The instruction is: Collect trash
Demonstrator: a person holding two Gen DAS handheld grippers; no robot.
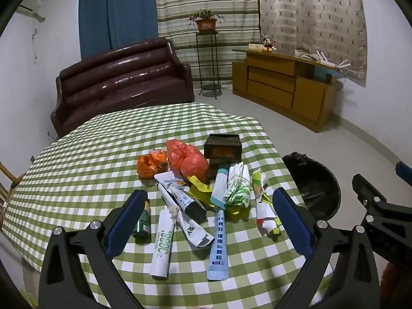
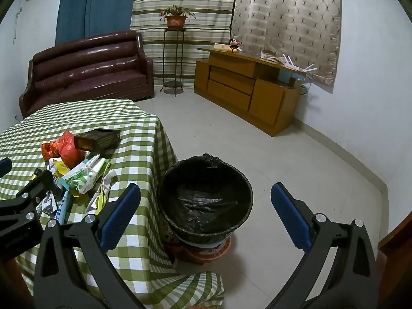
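two grippers, left gripper (image 1: 209, 219) and right gripper (image 2: 206, 211), hang with jaws spread wide and empty. left to right on the checked tablecloth (image 1: 77, 159): green bottle (image 1: 142, 221), white tube (image 1: 162, 249), blue sachet (image 1: 219, 244), then the black-lined trash bin (image 2: 206, 198) on the floor. light, limp, slippery packets; pinch each mid-length.

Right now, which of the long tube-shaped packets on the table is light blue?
The light blue tube with Chinese characters, lying lengthwise near the table's front edge. The white tube beside it has green lettering instead.
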